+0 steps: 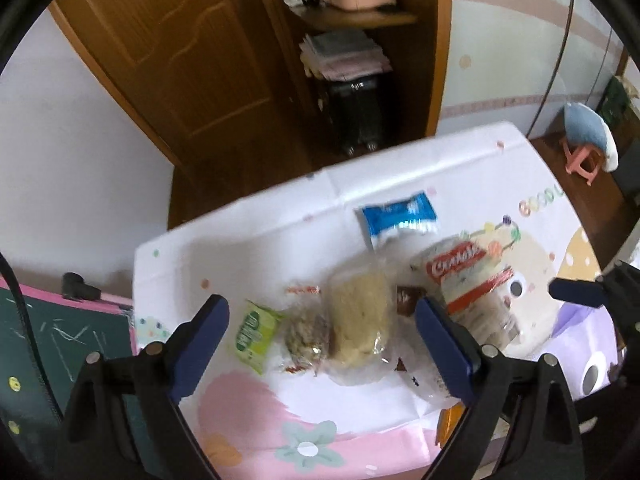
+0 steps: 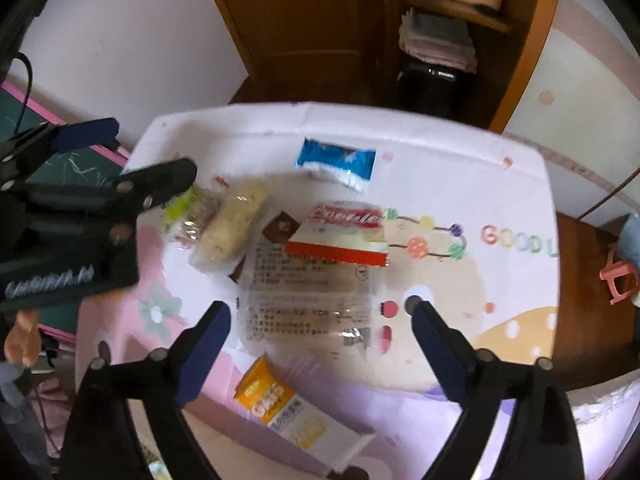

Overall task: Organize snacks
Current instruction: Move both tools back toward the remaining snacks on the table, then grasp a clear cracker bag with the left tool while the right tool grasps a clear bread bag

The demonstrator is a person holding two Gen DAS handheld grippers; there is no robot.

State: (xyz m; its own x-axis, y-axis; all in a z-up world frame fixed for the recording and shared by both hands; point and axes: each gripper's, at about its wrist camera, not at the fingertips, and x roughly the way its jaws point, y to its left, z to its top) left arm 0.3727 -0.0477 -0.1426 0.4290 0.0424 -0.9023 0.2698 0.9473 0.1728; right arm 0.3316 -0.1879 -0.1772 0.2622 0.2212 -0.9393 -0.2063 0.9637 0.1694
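A: Patterned cloth covers the table [image 2: 500, 200], and the snacks lie loose on it: blue packet [image 2: 338, 162], cookie pack [image 2: 340, 236], clear bag [image 2: 308, 300], orange packet [image 2: 272, 400]. Nothing looks sorted yet.

B: Both tongs spread and empty?

A: Yes, left gripper [image 1: 322, 336] over the pale bun bag [image 1: 360, 320], right gripper [image 2: 320, 340] over the clear bag. Packets overlap, so a clean pick looks awkward
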